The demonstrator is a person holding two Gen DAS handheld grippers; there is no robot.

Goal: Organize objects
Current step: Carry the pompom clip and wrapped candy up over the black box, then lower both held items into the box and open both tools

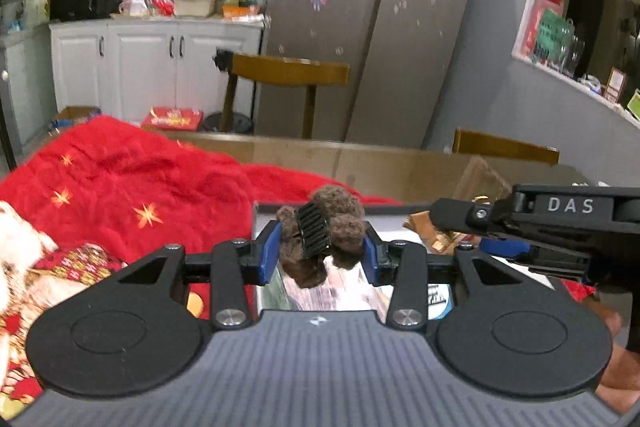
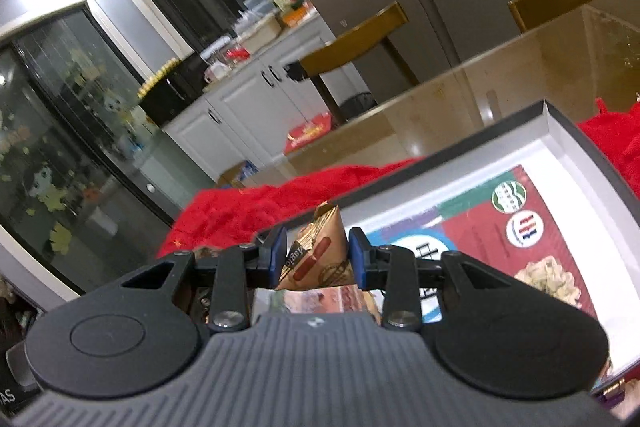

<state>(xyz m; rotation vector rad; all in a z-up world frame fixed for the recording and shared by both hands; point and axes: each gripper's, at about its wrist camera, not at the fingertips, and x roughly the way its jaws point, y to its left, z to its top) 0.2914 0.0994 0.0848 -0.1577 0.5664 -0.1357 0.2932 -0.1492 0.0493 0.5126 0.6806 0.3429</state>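
Gripping a brown fuzzy hair clip (image 1: 320,239) with black comb teeth, the left tongs (image 1: 320,251) are clamped on it from both sides with their blue pads (image 1: 267,255), above a shallow open box (image 1: 264,291) whose floor shows through the gap only as a blurred printed sheet. The tongs' own black body covers most of that box in the left view. Left of the box, a red blanket (image 1: 120,179) with gold stars is spread over the table (image 1: 360,159); something white and furry is cut off at the frame's left edge and cannot be made out. At the right, the right tongs (image 1: 500,247) reach in sideways, their side lettered DAS, with a gold-brown wrapper showing just beyond them. In the right view, the right tongs (image 2: 318,255) are clamped on a gold triangular packet (image 2: 316,255) printed with red sausage shapes, over the box (image 2: 552,125). The box has a dark outer wall and white inner walls, and a red, white and blue printed sheet lies in it, partly hidden by the tongs. Red blanket (image 2: 260,211) lies behind the box. Beyond the table stand wooden chairs (image 1: 288,69), a steel fridge (image 1: 360,7) with stickers, and white cabinets (image 1: 152,55) with a cluttered top, too small to read.
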